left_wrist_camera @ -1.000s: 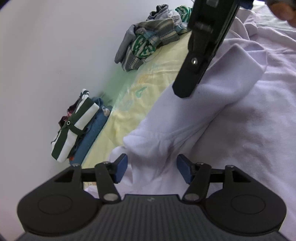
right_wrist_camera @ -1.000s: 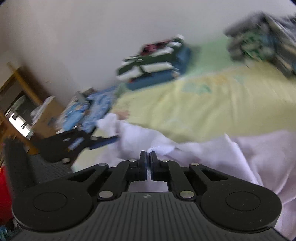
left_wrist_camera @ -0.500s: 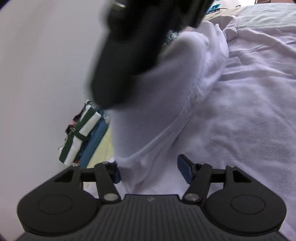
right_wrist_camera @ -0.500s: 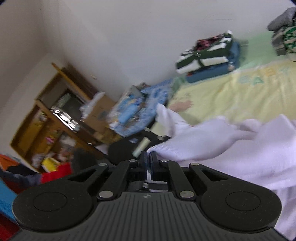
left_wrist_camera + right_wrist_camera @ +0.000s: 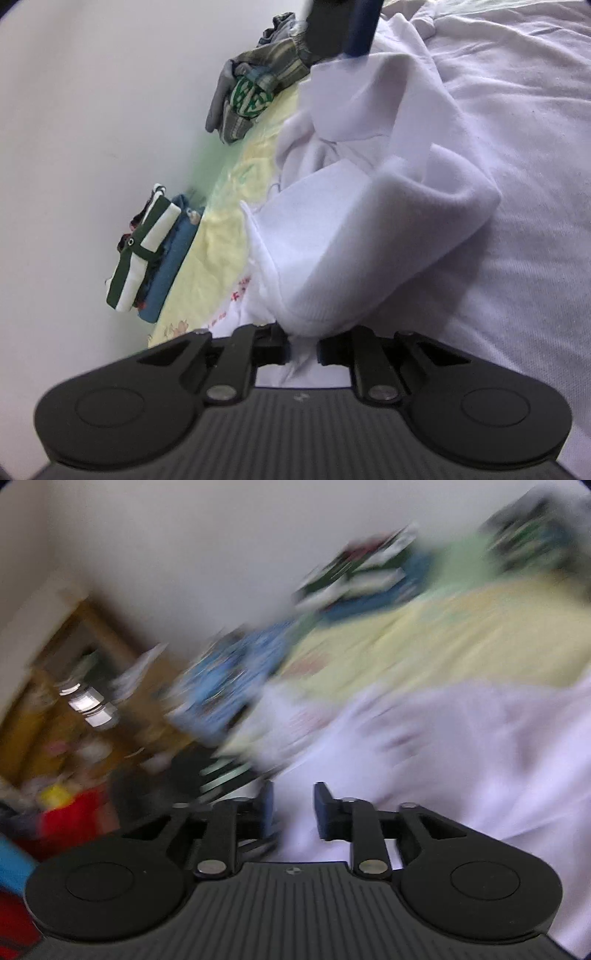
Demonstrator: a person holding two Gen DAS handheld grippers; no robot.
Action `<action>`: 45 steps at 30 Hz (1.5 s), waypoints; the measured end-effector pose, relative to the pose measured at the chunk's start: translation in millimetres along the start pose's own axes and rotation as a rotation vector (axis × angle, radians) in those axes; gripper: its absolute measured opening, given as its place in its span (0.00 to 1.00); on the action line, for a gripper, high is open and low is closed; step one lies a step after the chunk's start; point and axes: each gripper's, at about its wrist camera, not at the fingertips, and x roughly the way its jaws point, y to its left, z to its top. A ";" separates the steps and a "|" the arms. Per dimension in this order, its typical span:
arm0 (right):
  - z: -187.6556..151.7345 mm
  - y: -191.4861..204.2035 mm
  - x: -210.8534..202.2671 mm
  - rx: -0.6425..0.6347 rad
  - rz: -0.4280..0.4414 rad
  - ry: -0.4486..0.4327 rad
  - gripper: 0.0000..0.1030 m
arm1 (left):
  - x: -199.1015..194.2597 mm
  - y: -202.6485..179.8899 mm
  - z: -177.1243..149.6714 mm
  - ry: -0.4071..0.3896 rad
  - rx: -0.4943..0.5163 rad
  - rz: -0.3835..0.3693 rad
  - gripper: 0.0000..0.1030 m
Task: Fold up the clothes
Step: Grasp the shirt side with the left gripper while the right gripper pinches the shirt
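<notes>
White garment (image 5: 388,229), soft knit cotton, lies spread over a pale yellow sheet (image 5: 221,236), its cuffed sleeve folded into a thick, rounded roll straight ahead of the left gripper (image 5: 302,345). That gripper's black jaws are closing, now narrow, with a bunched ribbed edge of the garment pinched between them. Left of it and further off, a neat folded stack (image 5: 147,254) in dark green, white and blue sits against the plain wall. Beyond, up and ahead, a loose heap (image 5: 255,85) of grey plaid and green-patterned cloth rests on the sheet. At the top edge, part of the right gripper (image 5: 347,26) stands just above the garment's raised fold.

The right wrist view is heavily blurred. The right gripper's (image 5: 291,808) jaws are opening, about half apart; white cloth shows between them, and the pads do not seem to press on it. A wooden shelf (image 5: 66,686) smears off to its left.
</notes>
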 end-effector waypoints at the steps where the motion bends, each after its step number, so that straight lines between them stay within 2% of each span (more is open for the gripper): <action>1: -0.1 -2.2 -6.3 -0.058 -0.076 -0.004 0.44 | 1.7 2.9 0.1 0.003 -0.011 0.002 0.16; 3: -0.4 -8.7 -15.8 -0.134 -0.211 0.002 0.45 | 6.8 8.1 1.4 0.015 -0.031 0.019 0.19; 5: -0.1 -27.6 -25.3 -0.040 -0.312 -0.020 0.45 | 15.0 18.4 2.0 0.029 -0.076 0.027 0.19; 8: 6.2 -52.3 -33.1 0.176 -0.356 -0.108 0.47 | 15.4 27.4 3.0 0.047 -0.164 0.015 0.19; 9: 8.3 -53.9 -31.3 0.209 -0.364 -0.140 0.48 | 14.7 26.5 3.6 0.051 -0.179 0.016 0.19; 12: 15.1 -38.0 -5.8 0.139 -0.433 -0.152 0.55 | 16.8 20.6 6.2 0.062 -0.190 0.034 0.19; 13: 15.8 -35.5 5.1 0.114 -0.486 -0.130 0.55 | 18.6 19.8 6.4 0.066 -0.195 0.040 0.19; 15: 15.1 -37.1 23.1 0.090 -0.574 -0.074 0.50 | 23.3 19.9 6.2 0.074 -0.209 0.051 0.20; 16: 13.8 -41.5 29.1 0.096 -0.600 -0.045 0.38 | 23.5 19.3 5.8 0.076 -0.217 0.055 0.20; 17: 11.2 -48.9 29.2 0.123 -0.607 -0.035 0.20 | 22.1 18.2 5.4 0.077 -0.225 0.059 0.20; 19: 5.4 -62.8 19.4 0.193 -0.591 -0.048 0.08 | 20.1 16.7 4.4 0.078 -0.237 0.066 0.20; 20: 2.4 -68.4 9.1 0.234 -0.568 -0.072 0.06 | 20.0 16.6 3.5 0.077 -0.239 0.068 0.20; 22: -3.0 -73.3 -11.1 0.288 -0.539 -0.122 0.05 | 19.6 16.6 1.9 0.073 -0.241 0.071 0.20; 26: -22.8 -74.7 -59.9 0.381 -0.561 -0.209 0.05 | 19.1 12.9 1.3 0.058 -0.229 0.085 0.19; 29: -43.2 -88.7 -66.1 0.474 -0.573 -0.141 0.07 | 18.7 9.1 1.6 0.051 -0.202 0.092 0.17; 31: -56.4 -95.0 -65.5 0.527 -0.572 -0.095 0.15 | 18.5 7.2 1.4 0.046 -0.182 0.097 0.17; 33: -59.6 -87.6 -68.5 0.533 -0.540 -0.115 0.18 | 18.5 7.4 1.5 0.045 -0.171 0.098 0.17; 35: -55.6 -69.6 -66.8 0.453 -0.497 -0.123 0.41 | 18.6 7.9 1.6 0.044 -0.163 0.099 0.20; 37: -51.0 -50.8 -64.7 0.367 -0.453 -0.130 0.42 | 18.8 7.8 1.8 0.043 -0.154 0.103 0.22; 40: -45.0 -14.9 -40.9 0.097 -0.400 -0.082 0.43 | 19.0 7.3 1.7 0.039 -0.139 0.109 0.22; 43: -48.9 10.9 -11.1 -0.176 -0.409 0.033 0.44 | 18.9 2.7 -0.1 0.027 -0.096 0.125 0.22; 45: -50.7 12.7 0.6 -0.227 -0.433 0.044 0.50 | 18.6 -1.2 -0.6 0.018 -0.069 0.132 0.18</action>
